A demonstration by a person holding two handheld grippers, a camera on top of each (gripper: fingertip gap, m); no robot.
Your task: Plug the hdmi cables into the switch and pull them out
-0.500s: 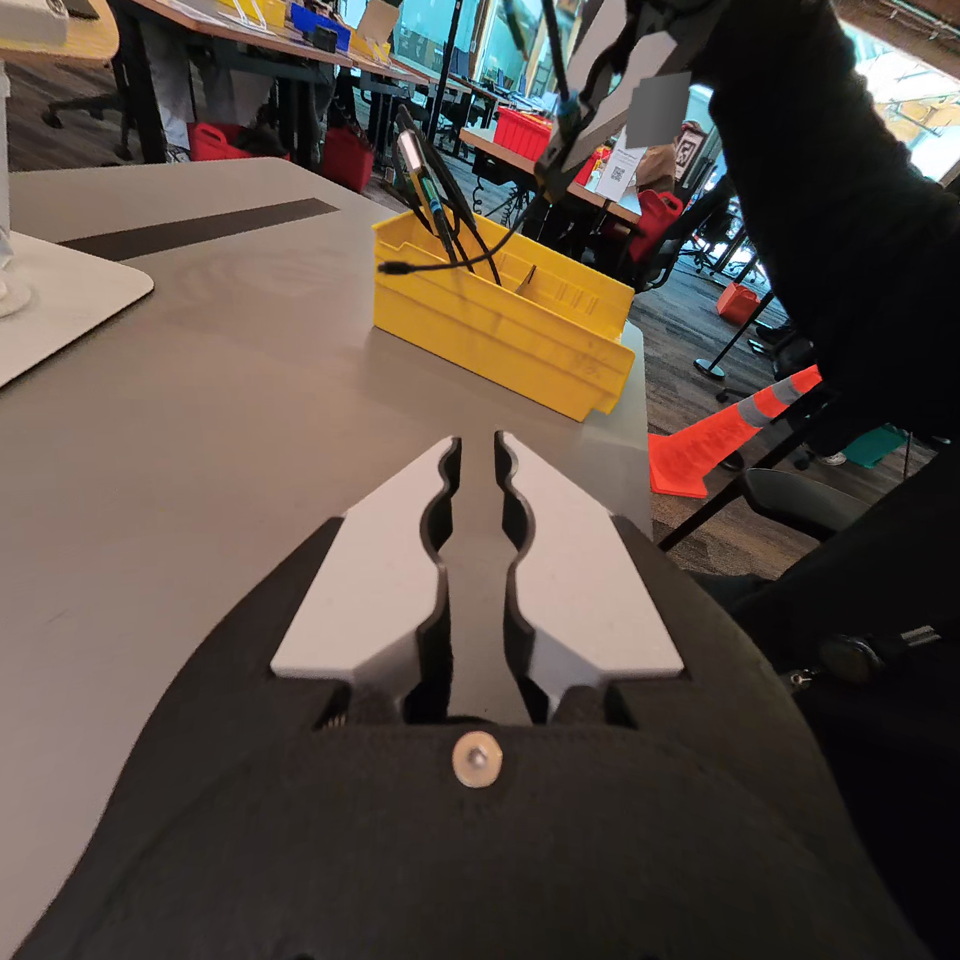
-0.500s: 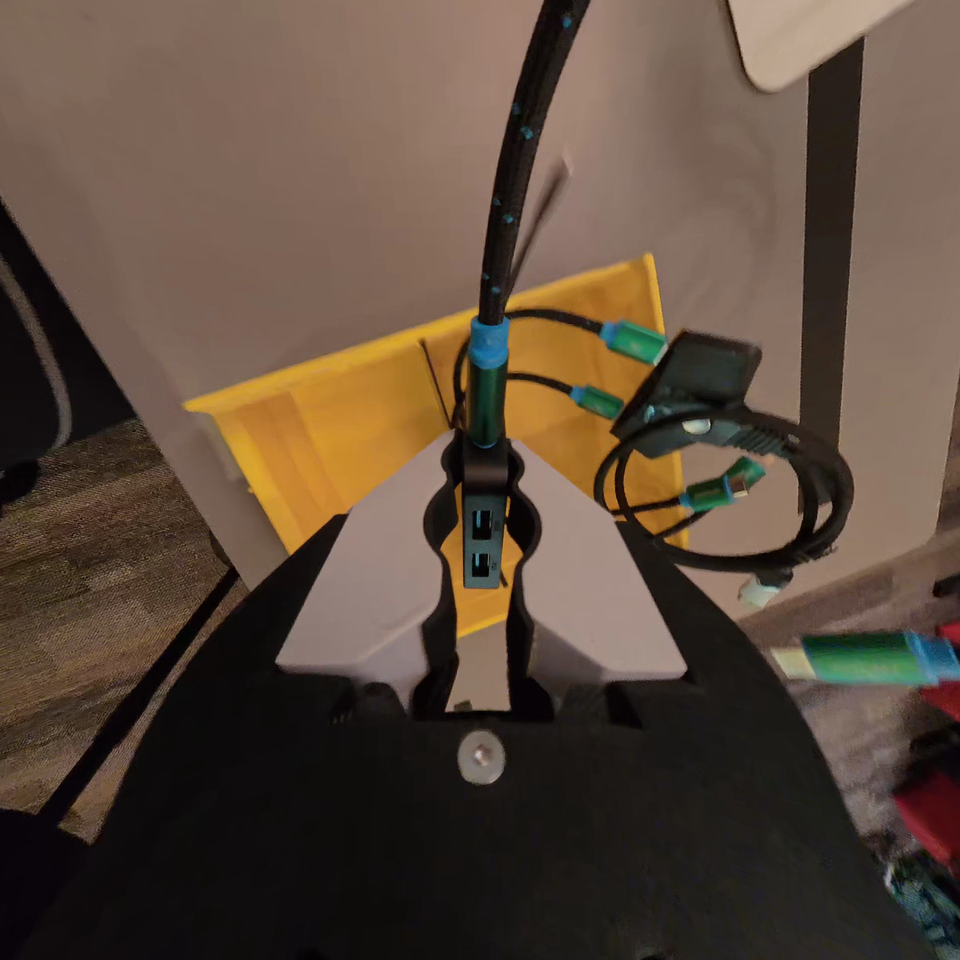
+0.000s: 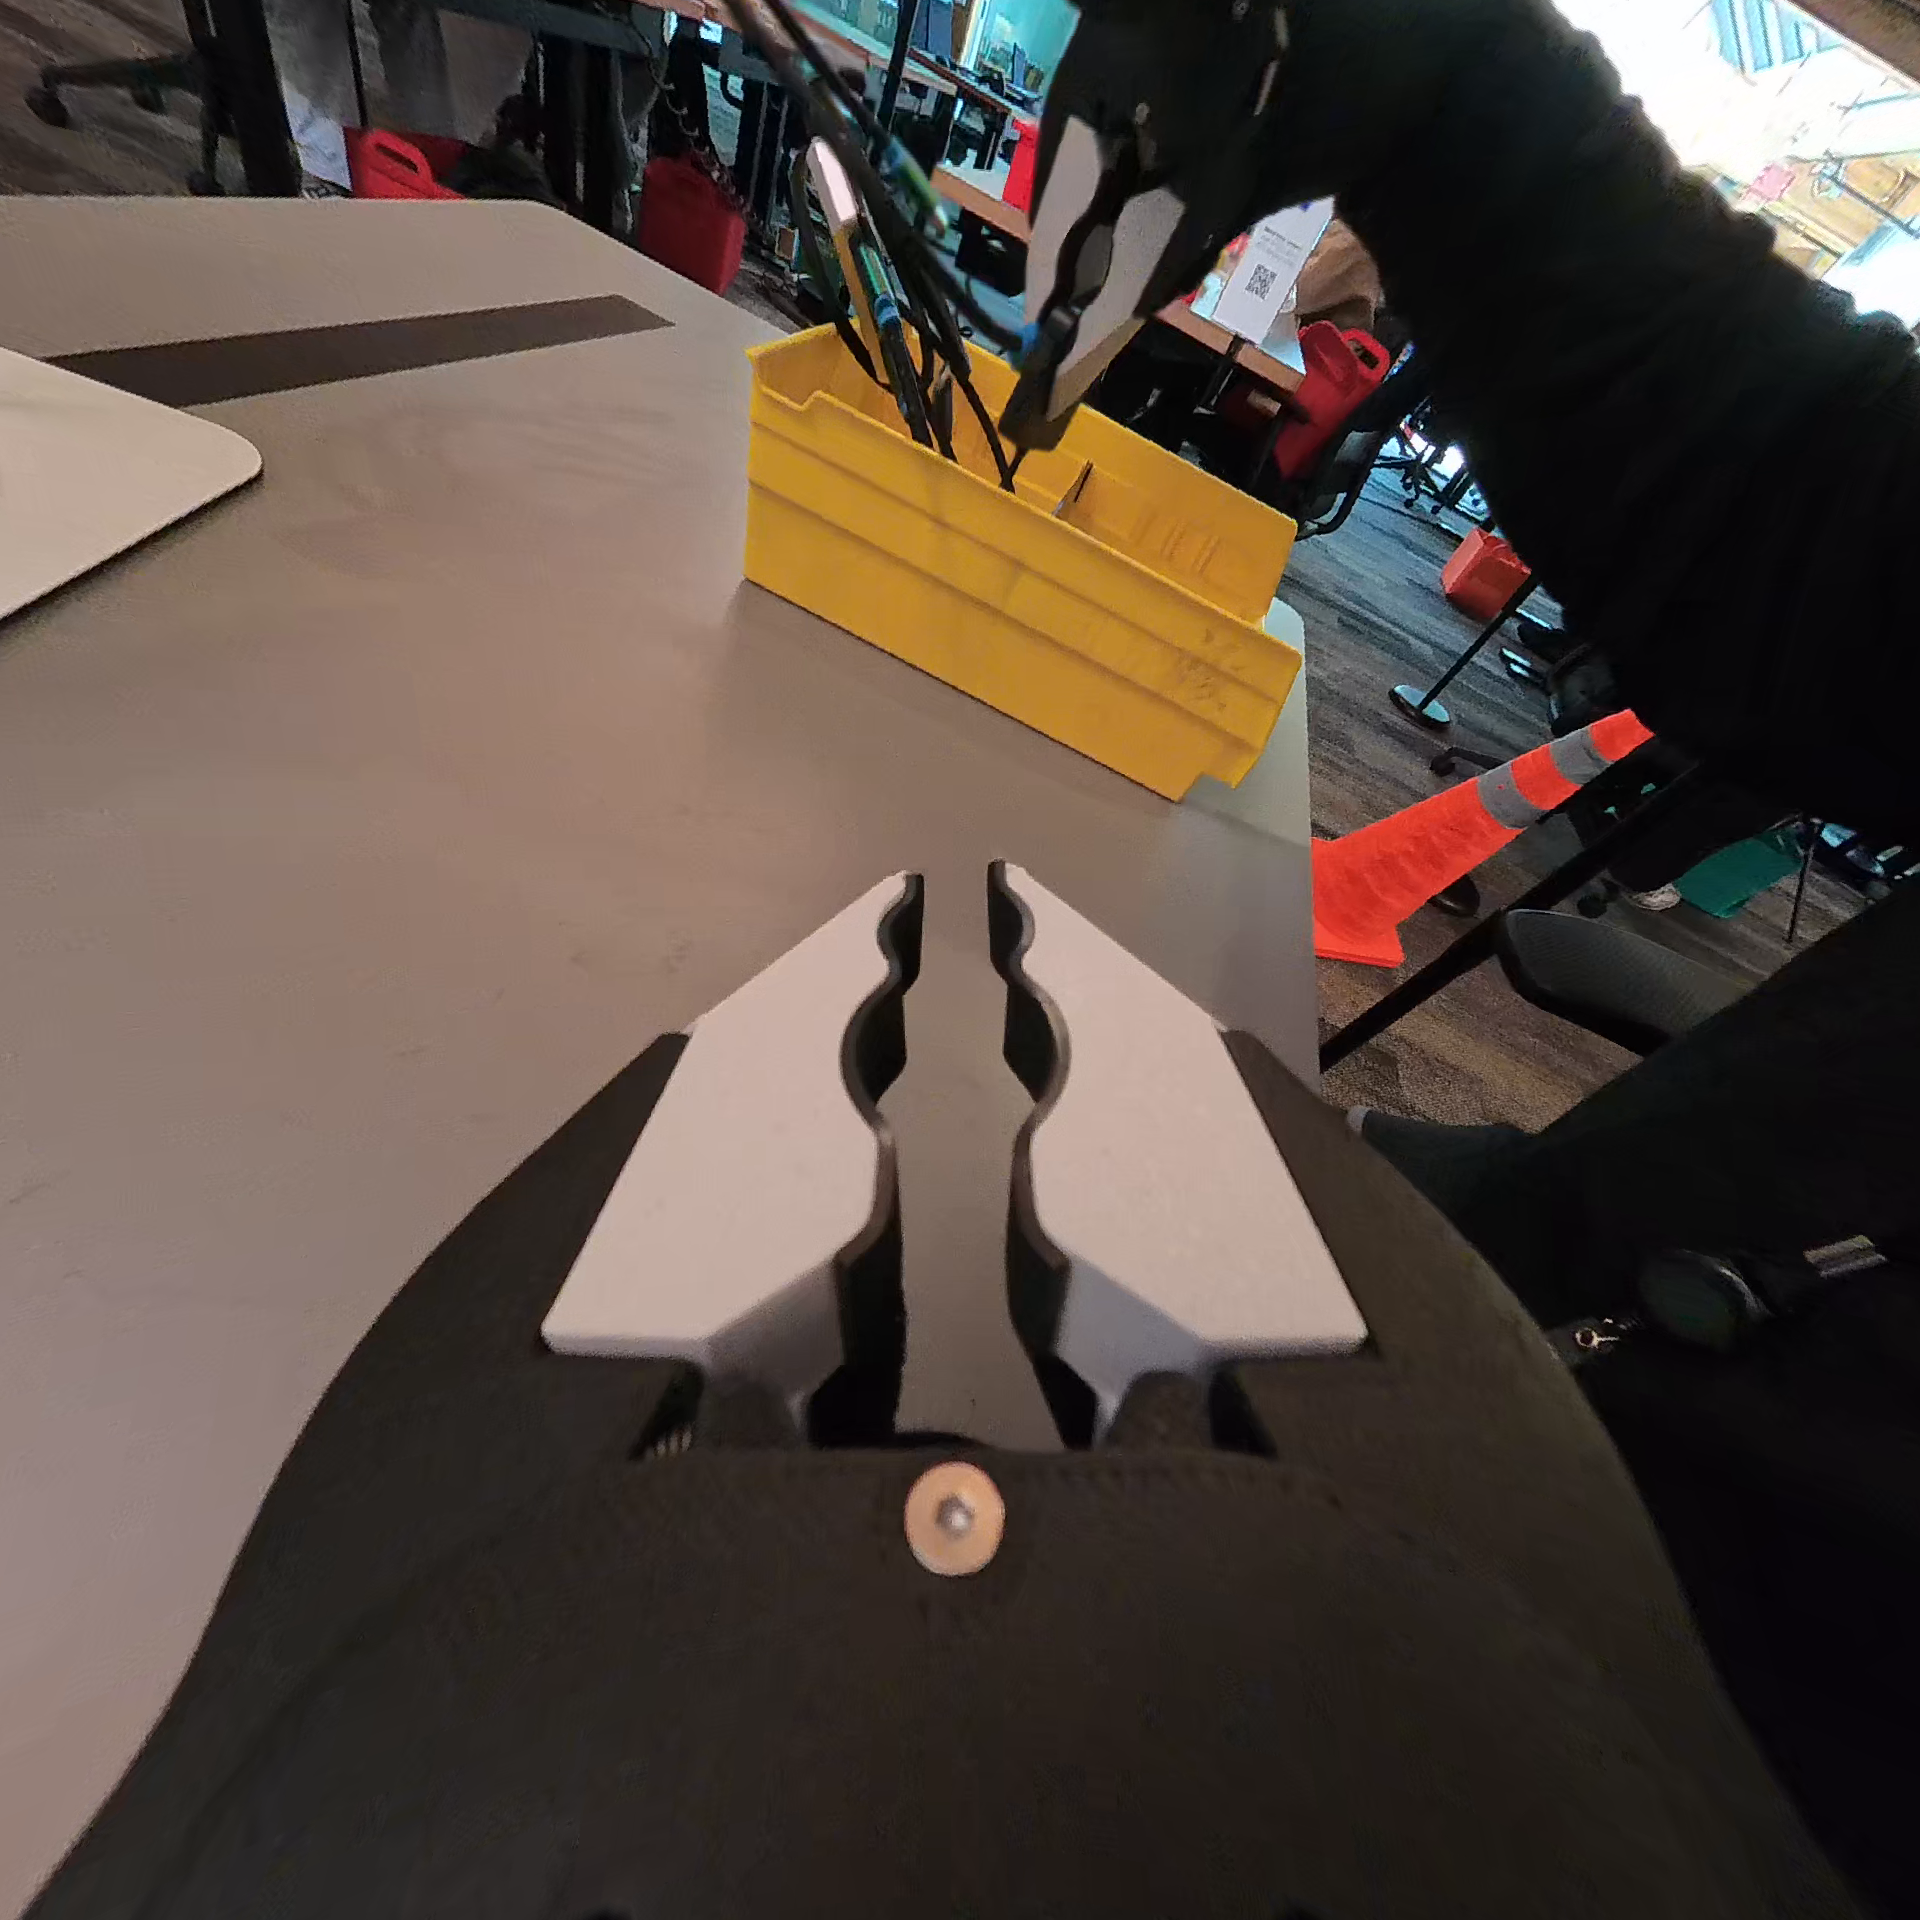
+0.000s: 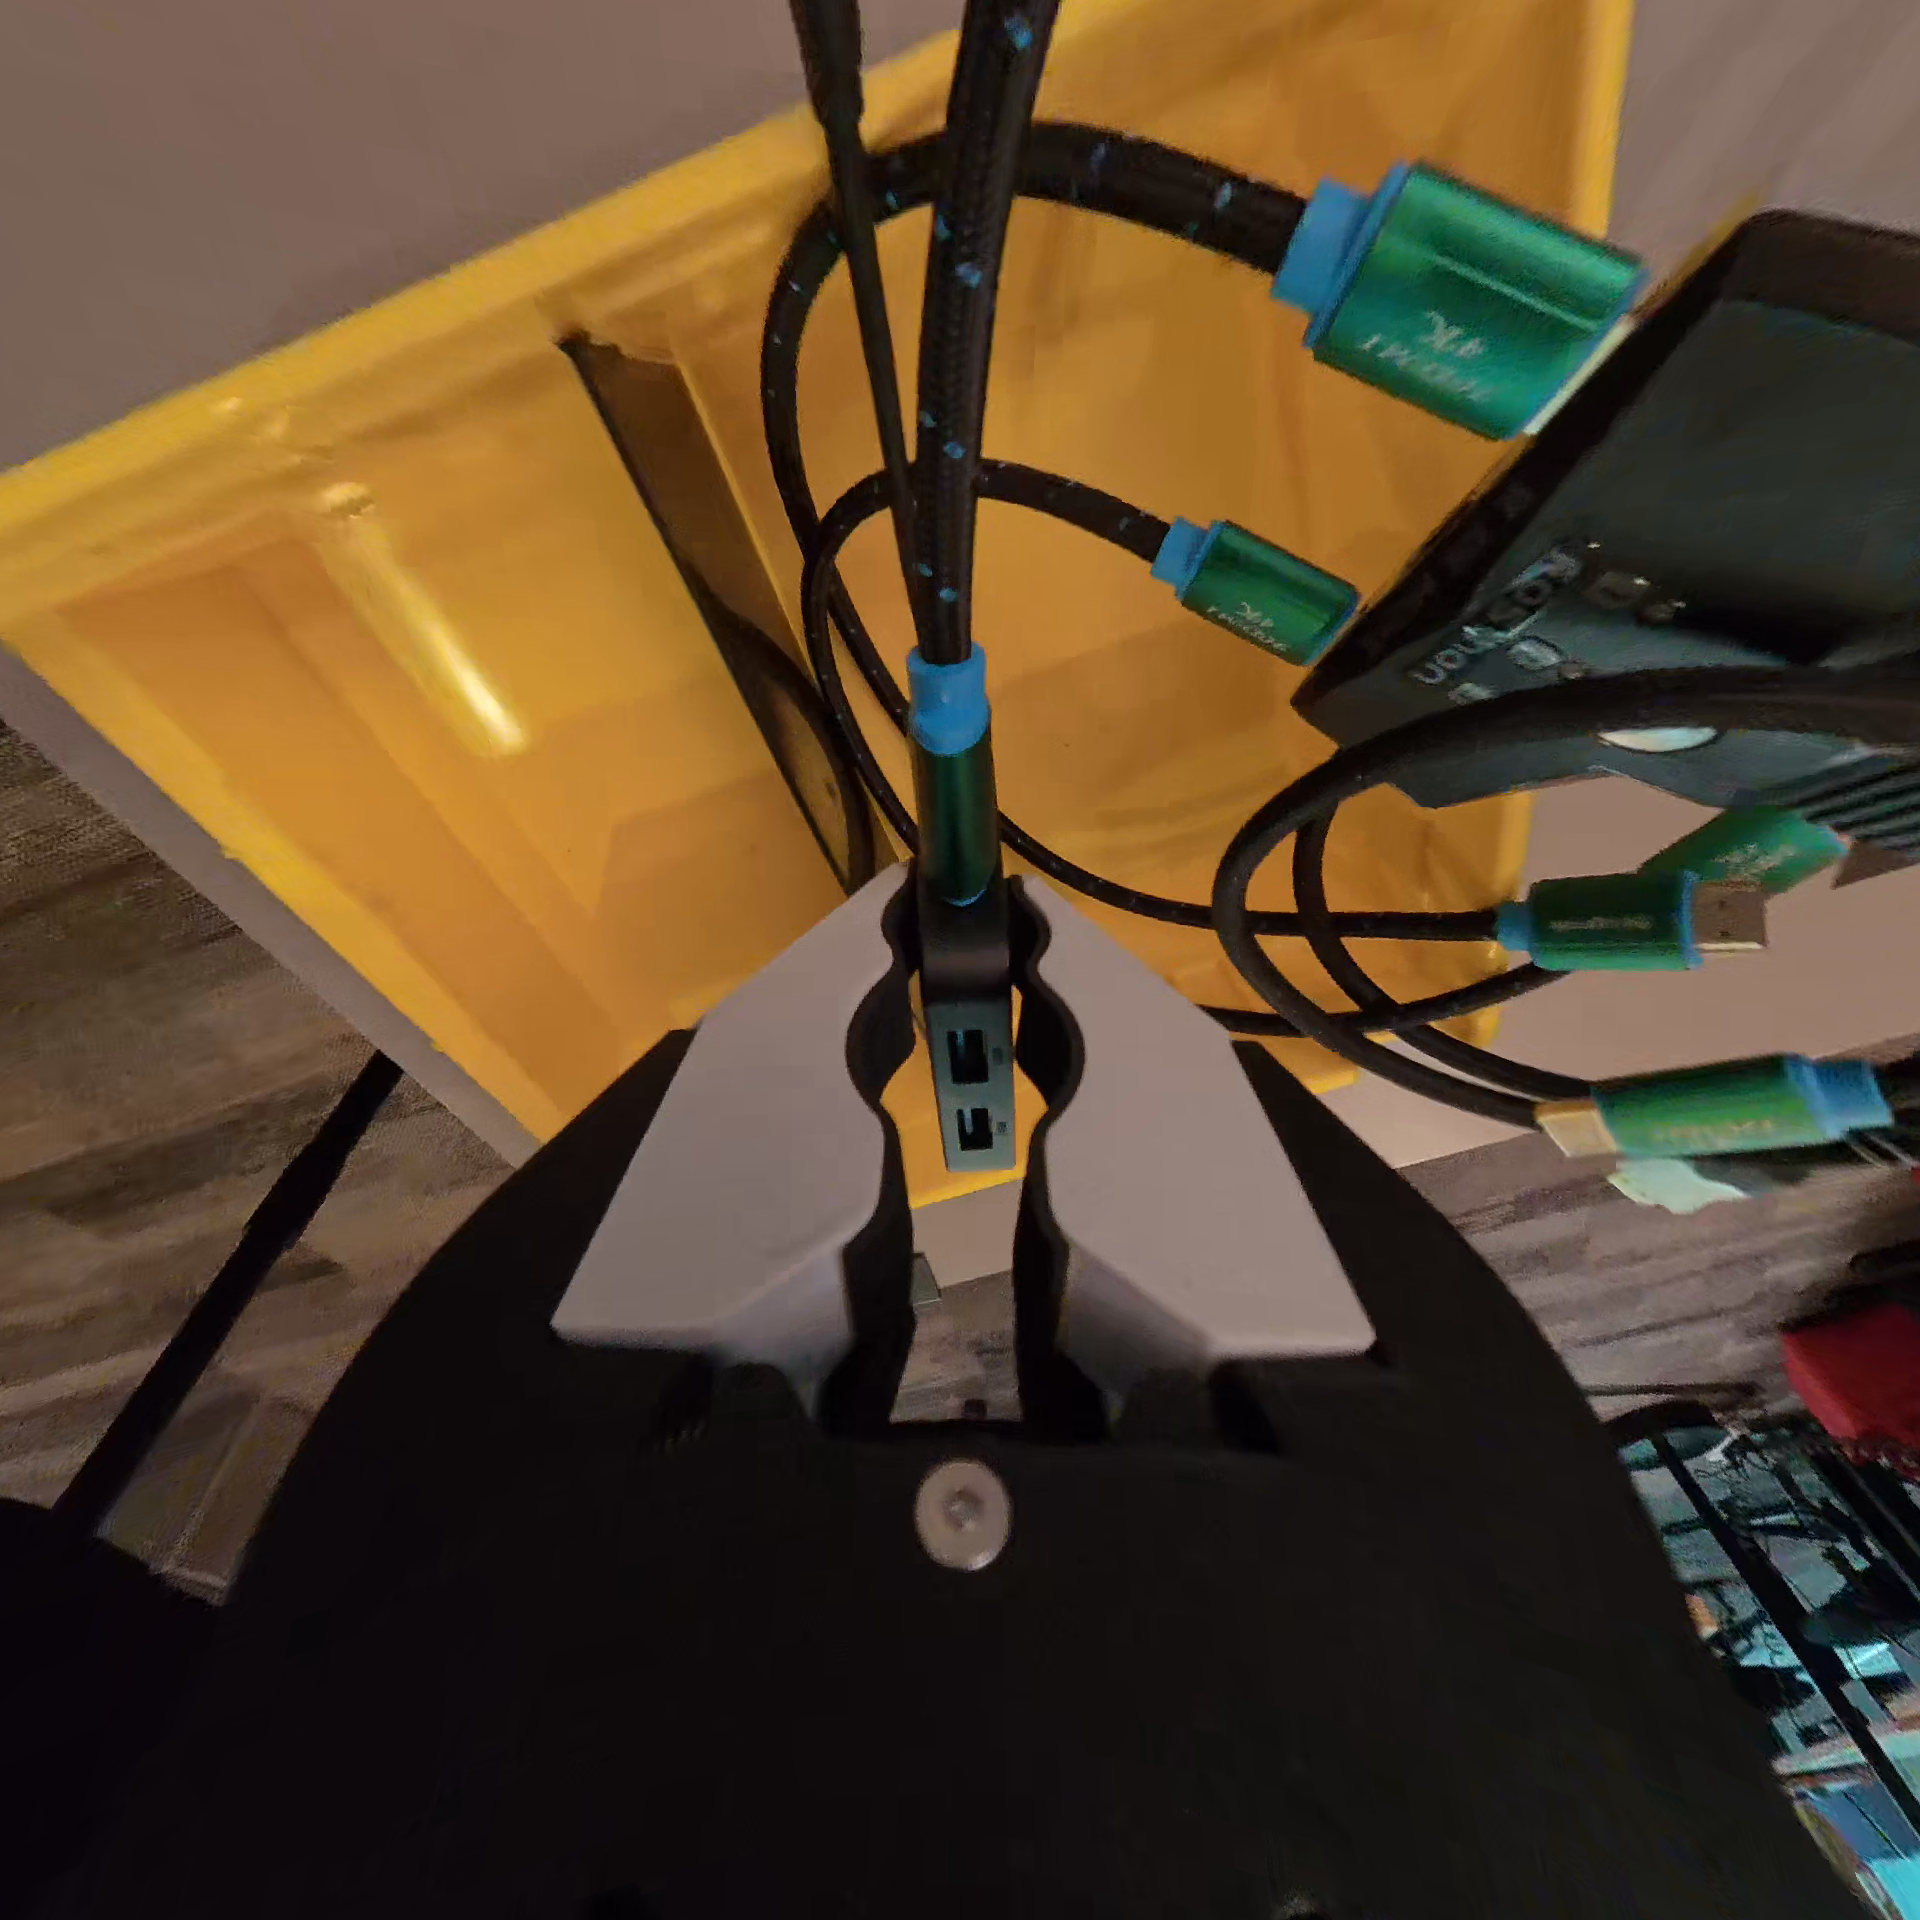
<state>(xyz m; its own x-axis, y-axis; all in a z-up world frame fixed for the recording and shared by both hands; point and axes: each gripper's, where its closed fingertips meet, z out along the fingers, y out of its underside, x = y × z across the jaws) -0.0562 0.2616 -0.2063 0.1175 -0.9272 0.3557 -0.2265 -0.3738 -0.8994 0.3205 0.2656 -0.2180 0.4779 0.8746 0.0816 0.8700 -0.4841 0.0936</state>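
Grey tabletop (image 3: pixel 436 790) fills the left wrist view, with a yellow bin (image 3: pixel 997 592) standing at its far right corner and an orange cone (image 3: pixel 1455 831) seen on the floor beyond the edge. Nothing is held by the left gripper (image 3: pixel 954 883); its jaws are parted by a narrow gap above the bare table, well apart from the bin.

A small black switch (image 4: pixel 971 1039) is clamped between the jaws of the right gripper (image 4: pixel 961 894), held above the bin (image 4: pixel 436 665). Two open ports are seen on its near face, and one green plug (image 4: pixel 951 821) with a blue collar is seated in its far end, its braided cable (image 4: pixel 966 416) running away from the camera. A second, larger black box (image 4: pixel 1662 499) hangs to the right, with two green plugs (image 4: pixel 1455 301) set against its left side. Three more green plugs (image 4: pixel 1600 920) are seen loose lower right, so six are counted in all. In the left wrist view the right gripper (image 3: pixel 1049 405) is seen at the bin's rim, with cables (image 3: pixel 914 343) rising from it.
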